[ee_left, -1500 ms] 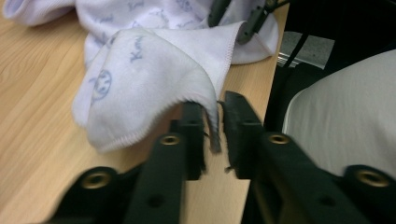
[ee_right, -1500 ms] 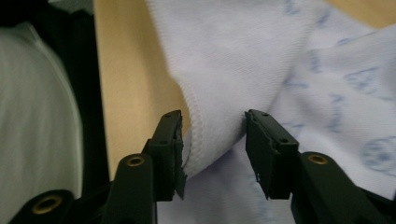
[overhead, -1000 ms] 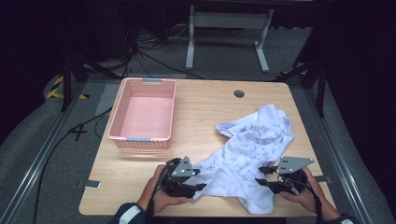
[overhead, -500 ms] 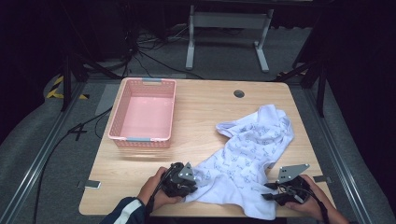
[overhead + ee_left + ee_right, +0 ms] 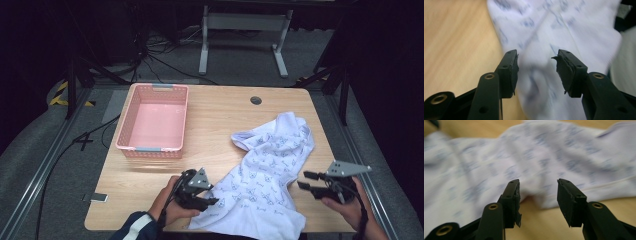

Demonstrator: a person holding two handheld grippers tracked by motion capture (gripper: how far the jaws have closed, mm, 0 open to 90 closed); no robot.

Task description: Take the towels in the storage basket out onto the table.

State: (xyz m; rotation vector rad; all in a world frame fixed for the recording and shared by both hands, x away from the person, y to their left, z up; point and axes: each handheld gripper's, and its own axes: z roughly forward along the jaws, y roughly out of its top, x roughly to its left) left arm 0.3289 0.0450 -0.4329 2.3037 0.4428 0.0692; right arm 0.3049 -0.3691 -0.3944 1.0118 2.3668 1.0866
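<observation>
My left gripper (image 5: 209,196) sits at the lower middle of the high view, right at the left edge of the white patterned garment (image 5: 265,175). Its jaws have just been opening after a quick squeeze, and in the left gripper view they stand apart over the garment (image 5: 564,30), with cloth lying in the gap but neither pad pressing on it, so that gripper is released. Bare wooden table (image 5: 454,37) fills the left of that view.

My right gripper (image 5: 306,180) is at the lower right of the high view, just off the garment's right edge, its tips pointing left toward the cloth. Its jaws have also just been opening; in the right gripper view they are spread, with the garment's hem (image 5: 541,202) lying on the table just ahead of them and nothing pinched.

The garment lies crumpled across the right half of the table (image 5: 225,120), running from centre right down to the bottom edge. A pink basket (image 5: 125,135) stands at centre left, well apart from it.
</observation>
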